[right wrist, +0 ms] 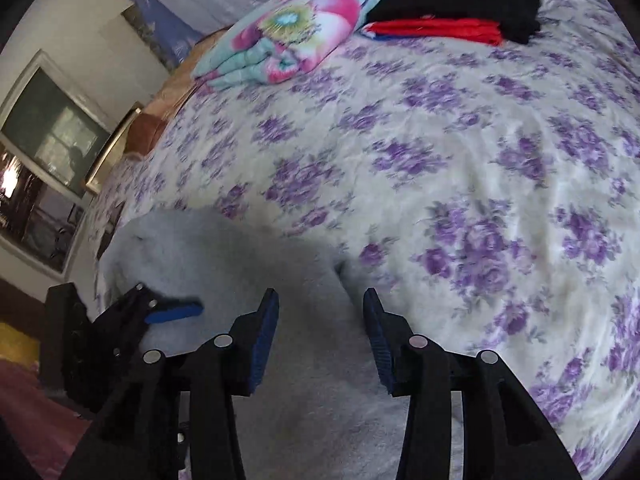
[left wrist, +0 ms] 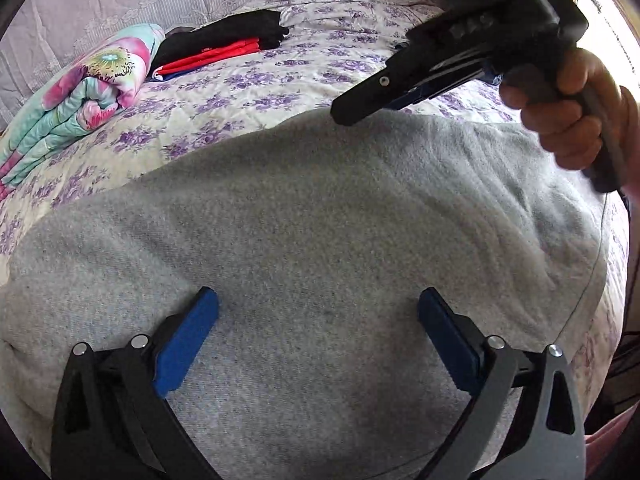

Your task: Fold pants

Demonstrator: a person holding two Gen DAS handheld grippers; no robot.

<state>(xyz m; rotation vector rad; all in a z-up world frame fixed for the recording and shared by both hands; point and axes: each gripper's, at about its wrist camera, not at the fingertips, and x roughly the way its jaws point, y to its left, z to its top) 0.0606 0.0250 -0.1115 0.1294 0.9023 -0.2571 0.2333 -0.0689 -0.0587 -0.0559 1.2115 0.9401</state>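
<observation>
Purple-flowered bedding covers the bed (right wrist: 460, 152), and the grey pants (left wrist: 312, 232) lie flat on it at its near edge. Beyond the pants, toward the headboard, sits a rolled floral quilt (left wrist: 84, 92), with a folded black and red clothes pile (left wrist: 224, 46) just beside it. Left tongs (left wrist: 318, 336) hang over the pants, spread wide, nothing between the blue pads. Right tongs (right wrist: 320, 336), held in a hand (left wrist: 568, 112), stand partly spread above the pants' far edge, pinching nothing.
</observation>
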